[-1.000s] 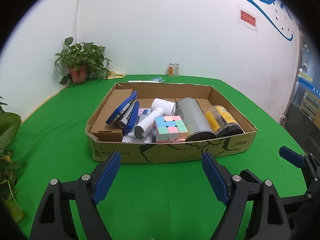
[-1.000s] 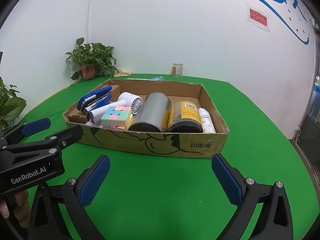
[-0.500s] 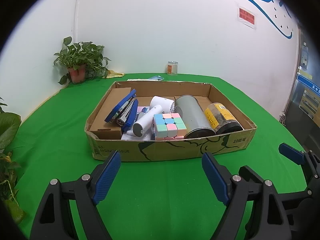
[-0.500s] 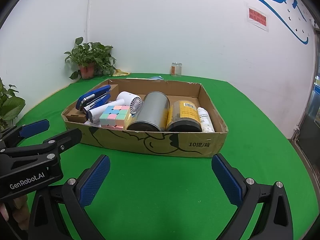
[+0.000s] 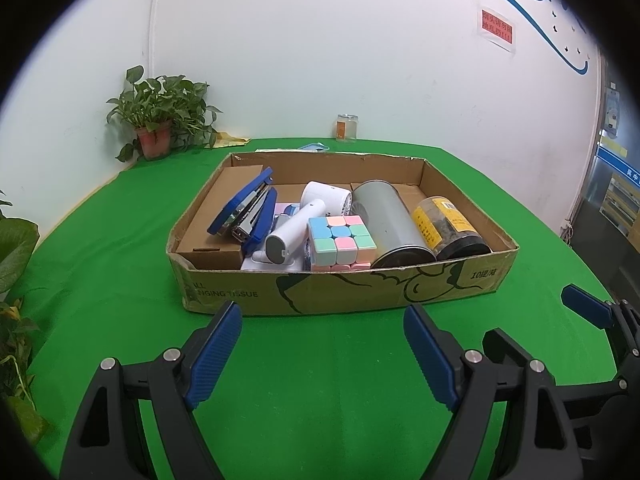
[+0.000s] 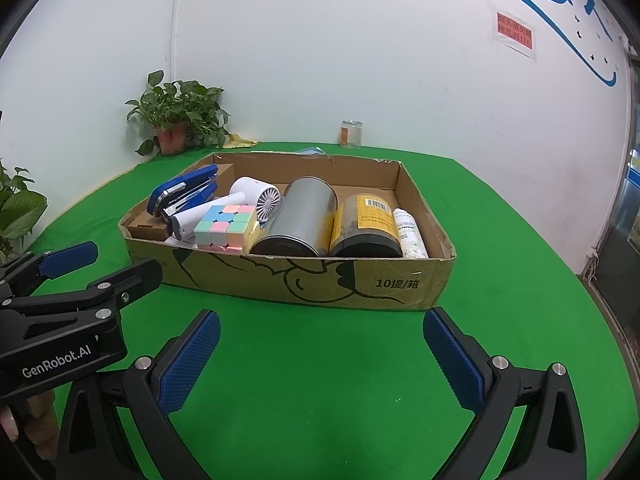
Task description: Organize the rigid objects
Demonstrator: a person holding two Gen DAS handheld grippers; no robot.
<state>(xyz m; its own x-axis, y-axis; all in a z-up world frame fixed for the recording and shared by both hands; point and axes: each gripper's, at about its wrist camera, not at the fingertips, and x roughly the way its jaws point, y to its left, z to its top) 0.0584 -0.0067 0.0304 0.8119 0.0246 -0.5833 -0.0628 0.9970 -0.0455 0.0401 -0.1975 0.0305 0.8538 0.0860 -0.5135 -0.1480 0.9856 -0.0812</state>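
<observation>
Left wrist view: left gripper [image 5: 322, 344] jaws wide apart, empty, poised over the green table [image 5: 320, 360] just short of the cardboard box [image 5: 340, 288]. Box holds the blue stapler [image 5: 248, 216], handheld fan [image 5: 308, 220] and pastel puzzle cube [image 5: 340, 240], packed toward its near wall.

Right wrist view: right gripper [image 6: 320, 354] likewise spread, holding nothing. Metal canister [image 6: 300, 216], yellow-labelled jar [image 6: 368, 222] and white bottle [image 6: 410, 234] lie side by side at the right, probably so they cannot roll.

"GenRobot.AI" on left tongs [image 6: 72, 266]
</observation>
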